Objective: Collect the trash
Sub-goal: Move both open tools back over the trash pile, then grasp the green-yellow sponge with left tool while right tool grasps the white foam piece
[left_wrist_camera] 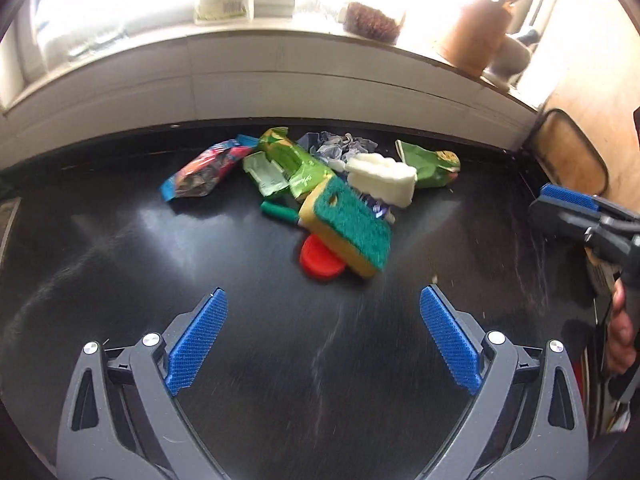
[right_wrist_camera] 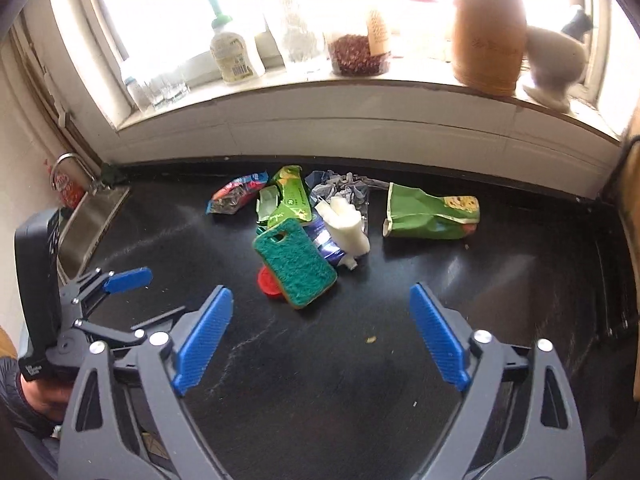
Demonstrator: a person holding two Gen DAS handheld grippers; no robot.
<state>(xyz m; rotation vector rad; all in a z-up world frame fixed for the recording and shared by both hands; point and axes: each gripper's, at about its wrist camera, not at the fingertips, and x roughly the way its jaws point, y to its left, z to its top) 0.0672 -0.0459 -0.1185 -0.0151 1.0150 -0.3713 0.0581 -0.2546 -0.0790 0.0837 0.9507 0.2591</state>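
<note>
A heap of trash lies on the black counter under the window. A yellow sponge with a green scouring face leans on a red lid. Behind them are a white foam piece, a green packet, a crumpled green bag, a colourful wrapper and crumpled paper. My left gripper is open and empty just short of the sponge. My right gripper is also open and empty in front of the heap.
A windowsill behind the counter carries a bottle, jars and a wooden holder. A steel sink lies to the left. A wire-edged board leans at the right. A hand holds the right gripper's handle.
</note>
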